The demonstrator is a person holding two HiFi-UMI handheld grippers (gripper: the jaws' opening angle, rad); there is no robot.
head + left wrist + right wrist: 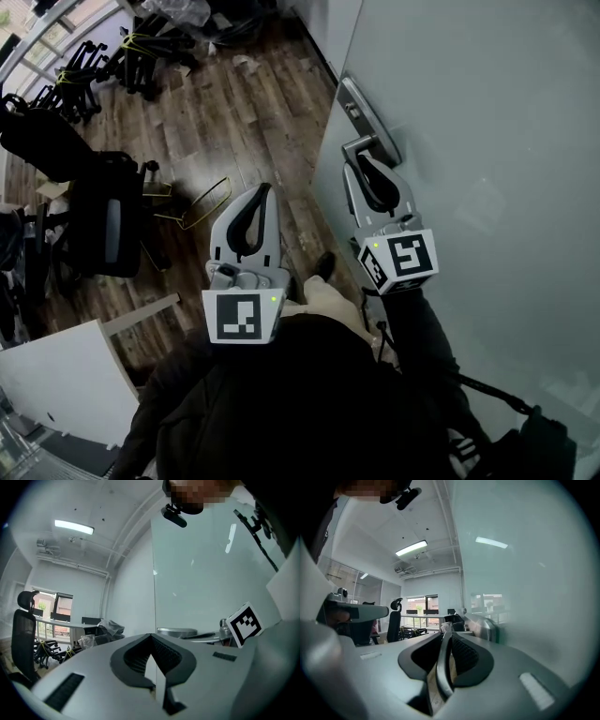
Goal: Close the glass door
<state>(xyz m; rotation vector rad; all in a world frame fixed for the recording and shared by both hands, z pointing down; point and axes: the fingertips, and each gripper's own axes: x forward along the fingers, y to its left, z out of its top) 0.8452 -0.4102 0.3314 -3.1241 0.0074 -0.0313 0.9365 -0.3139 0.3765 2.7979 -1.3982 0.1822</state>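
Observation:
The frosted glass door (487, 141) fills the right side of the head view, and its edge runs down toward my feet. A metal lever handle (366, 143) sticks out from a long plate (358, 105) on the door. My right gripper (357, 161) is shut, its tips just under the lever's bent end with nothing seen between the jaws. In the right gripper view the handle (485, 626) lies just right of the closed tips (445, 635). My left gripper (263, 192) hangs over the wooden floor left of the door, shut and holding nothing. Its own view shows the door (201, 573) and handle (177, 632).
A black office chair (98, 220) stands at the left, with several more chairs and bases (84, 70) at the top left. A yellow wire frame (202, 202) lies on the wooden floor. A white panel (56, 375) is at the bottom left. My shoe (323, 267) is by the door edge.

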